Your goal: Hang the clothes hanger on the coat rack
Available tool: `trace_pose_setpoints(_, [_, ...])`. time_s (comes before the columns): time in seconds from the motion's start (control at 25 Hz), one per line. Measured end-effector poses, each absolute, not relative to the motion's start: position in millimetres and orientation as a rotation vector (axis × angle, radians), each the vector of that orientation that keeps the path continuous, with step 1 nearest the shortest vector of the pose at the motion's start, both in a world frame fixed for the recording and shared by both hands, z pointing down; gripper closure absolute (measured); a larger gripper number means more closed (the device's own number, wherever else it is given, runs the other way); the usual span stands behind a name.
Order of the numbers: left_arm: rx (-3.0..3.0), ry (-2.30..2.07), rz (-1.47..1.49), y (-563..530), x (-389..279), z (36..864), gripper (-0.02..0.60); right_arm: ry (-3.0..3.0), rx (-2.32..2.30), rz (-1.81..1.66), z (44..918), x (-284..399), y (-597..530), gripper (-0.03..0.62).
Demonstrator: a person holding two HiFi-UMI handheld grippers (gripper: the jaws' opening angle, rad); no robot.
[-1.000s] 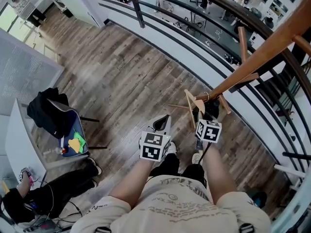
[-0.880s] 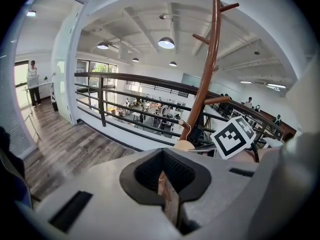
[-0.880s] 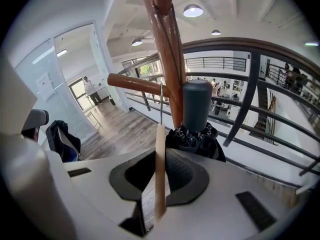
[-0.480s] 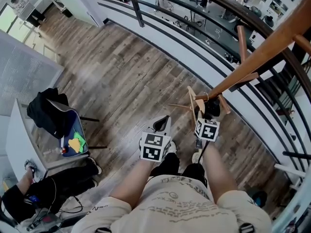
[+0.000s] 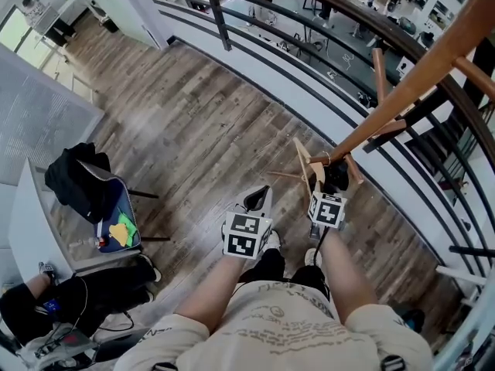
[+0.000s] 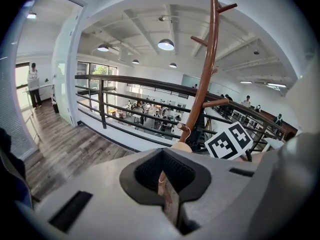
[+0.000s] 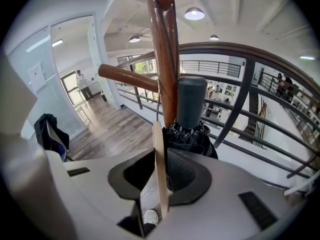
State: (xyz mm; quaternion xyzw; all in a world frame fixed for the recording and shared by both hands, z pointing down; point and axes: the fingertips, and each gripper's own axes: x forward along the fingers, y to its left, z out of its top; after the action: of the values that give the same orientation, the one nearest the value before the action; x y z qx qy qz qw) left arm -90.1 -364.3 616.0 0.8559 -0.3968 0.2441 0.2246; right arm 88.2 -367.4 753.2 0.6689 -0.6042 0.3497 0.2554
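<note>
The wooden coat rack (image 5: 402,91) slants from centre right to the top right corner. In the right gripper view its pole (image 7: 165,44) rises straight ahead, with a peg (image 7: 125,76) pointing left. The pale wooden clothes hanger (image 5: 303,168) is tilted beside the pole's lower part. My right gripper (image 5: 321,190) is shut on the hanger (image 7: 158,139), seen edge-on between the jaws. Its wire hook reaches up to the peg. My left gripper (image 5: 259,198) is shut on nothing, left of the rack and apart from it. The pole (image 6: 202,84) stands ahead in its view.
A dark folded umbrella (image 7: 192,109) hangs against the pole just behind the hanger. A curved black railing (image 5: 255,45) runs behind the rack. A chair with a black garment (image 5: 77,180) stands at the left, and a seated person's legs (image 5: 46,308) show at the lower left.
My right gripper has moved the hanger slightly up and closer to the pole and peg. The left gripper has stayed put. The seated person at the lower left has shifted.
</note>
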Motion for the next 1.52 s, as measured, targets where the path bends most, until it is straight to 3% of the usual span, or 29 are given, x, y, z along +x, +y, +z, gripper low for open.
trace_pose_setpoints(0.28, [2.388, -1.104, 0.623, -363, -83, 605, 0.577, -1.677, 1.858, 0.937, 734, 95, -363, 0.524])
trace_pose_setpoints(0.52, [2.458, -1.130, 0.519, -364, -70, 570, 0.577, -1.819, 1.904, 0.956, 686, 88, -352, 0.589])
trace_pose_setpoints(0.84, [2.553, -1.064, 0.456, -349, -33, 538, 0.577, -1.941, 1.956, 0.770, 613, 92, -327, 0.591])
trace_pose_setpoints(1.52, [2.751, -0.943, 0.383, -306, 71, 438, 0.577, -2.102, 2.236, 0.465, 428, 171, -270, 0.591])
